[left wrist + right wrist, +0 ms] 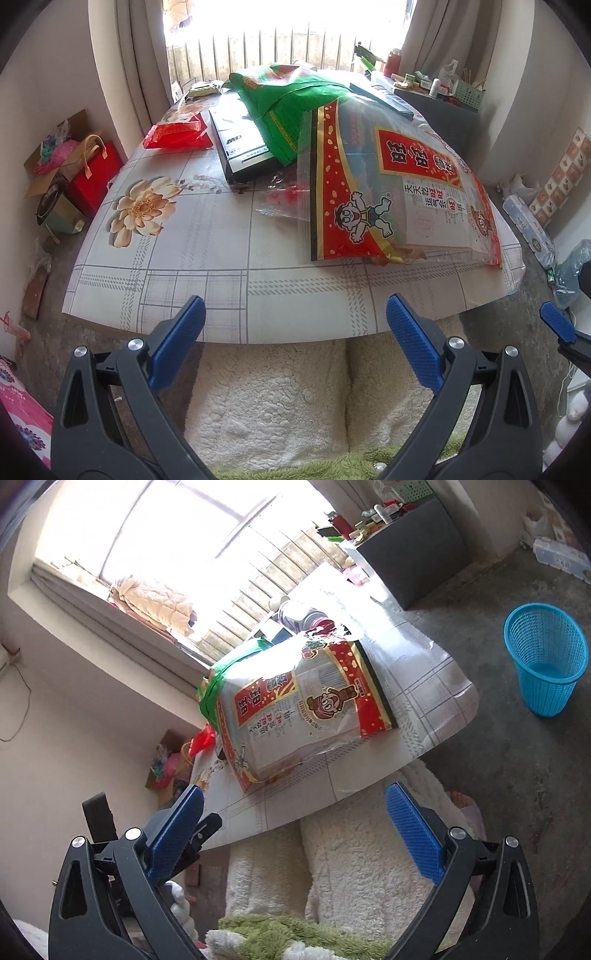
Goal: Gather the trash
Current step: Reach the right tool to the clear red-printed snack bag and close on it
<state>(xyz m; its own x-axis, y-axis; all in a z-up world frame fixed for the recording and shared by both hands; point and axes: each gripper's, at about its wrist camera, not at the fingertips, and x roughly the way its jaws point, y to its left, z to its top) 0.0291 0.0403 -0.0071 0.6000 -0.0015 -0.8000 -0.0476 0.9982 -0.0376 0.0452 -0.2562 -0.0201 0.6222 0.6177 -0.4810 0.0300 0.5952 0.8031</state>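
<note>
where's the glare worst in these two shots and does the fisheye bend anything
Left wrist view: the window is blown out white, and sun glints off the clear snack bag; the table edge bows into a curve. Right wrist view: the window is overexposed, washing out the bag's top; the scene sits tilted, the blue basket stays clearly exposed.
</note>
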